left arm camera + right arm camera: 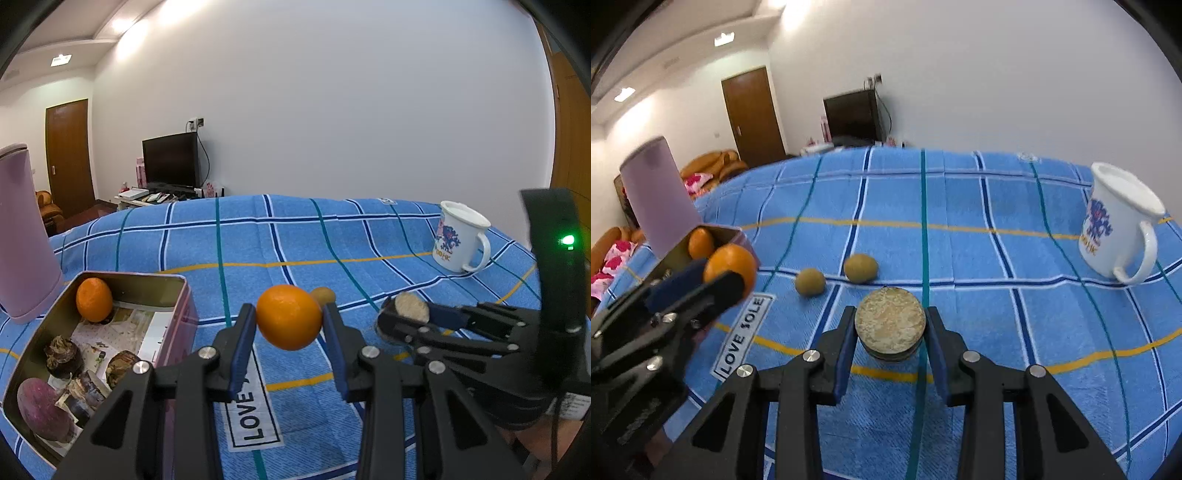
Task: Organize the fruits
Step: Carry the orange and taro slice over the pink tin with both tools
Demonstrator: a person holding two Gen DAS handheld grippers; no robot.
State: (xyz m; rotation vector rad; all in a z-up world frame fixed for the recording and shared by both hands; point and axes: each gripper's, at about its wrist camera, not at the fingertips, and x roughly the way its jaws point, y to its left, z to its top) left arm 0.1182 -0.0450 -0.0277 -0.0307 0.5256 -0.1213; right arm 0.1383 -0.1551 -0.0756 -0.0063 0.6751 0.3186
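Gripping an orange (289,316) between their blue pads, the left tongs (290,321) held the fruit clear of the blue checked cloth (369,236) at the centre of the left wrist view, both pads pressed against its sides. To the lower left of that view stood an open tin (173,284), its near wall just beside the left finger. Inside it lay a second orange (94,299) in the far corner, a purple root (40,410) in the near corner, and several dark bulbs (63,356) between them on printed paper. A pink cup (22,236), upside down, stood behind the tin at the left edge. A white mug (460,238) with a blue print stood at the upper right.

In the right wrist view, the right tongs (891,328) pinched a round, pale, rough-topped disc-shaped item (891,319) at centre frame, both pads on its dark sides; whether it touched the cloth could not be told. Two small brown fruits (810,282) (861,268) rested on the cloth just beyond it, toward the upper left, near each other but apart. A white label (742,334) reading "LOVE SOLE" lay on the cloth at lower left.
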